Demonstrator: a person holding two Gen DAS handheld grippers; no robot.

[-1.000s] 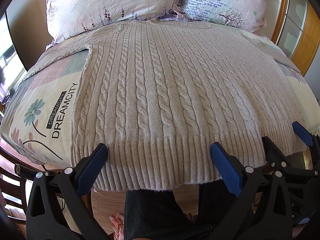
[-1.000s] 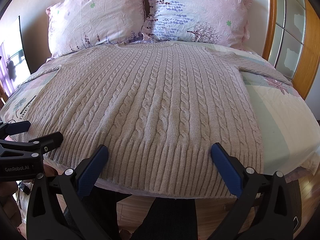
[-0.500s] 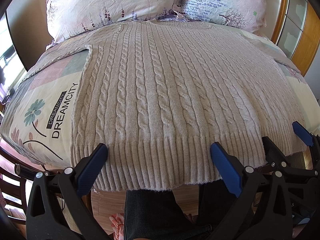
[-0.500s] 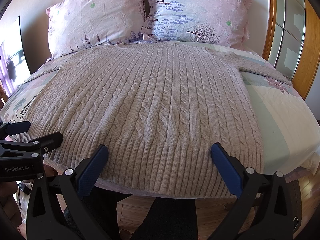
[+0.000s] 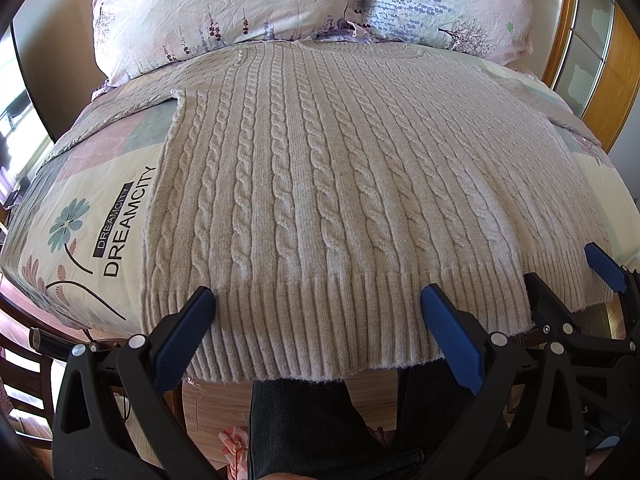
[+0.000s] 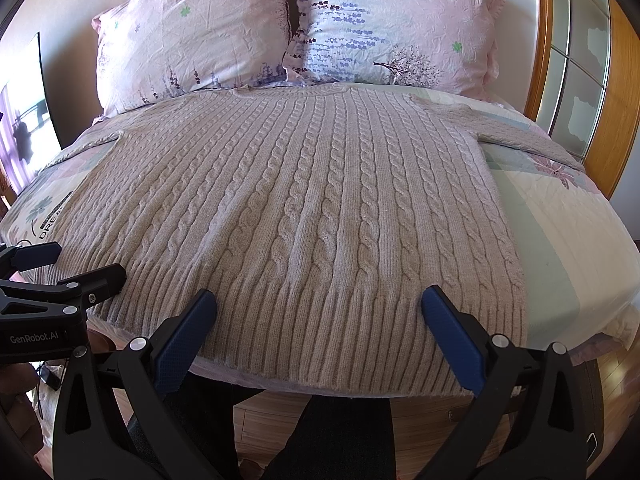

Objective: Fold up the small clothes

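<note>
Nothing has shifted over the last second: the cable-knit sweater [image 5: 340,200] lies flat on the bed [image 5: 100,208], unfolded. Left gripper [image 5: 318,300] and right gripper [image 6: 318,300] hover spread wide above its ribbed hem, grasping nothing.

A bed [image 6: 560,248] with a printed sheet fills the room; two pillows [image 6: 200,36] lean at its head, a wood-framed glass panel [image 6: 576,64] beside it, wood floor [image 5: 224,404] below.

I see two pink flowery pillows [image 6: 192,36] [image 6: 400,24] at the head of my bed [image 6: 560,248]. The bed sheet [image 5: 80,240] says DREAMCITY beside a blue flower. The floor [image 6: 420,420] is wood.
</note>
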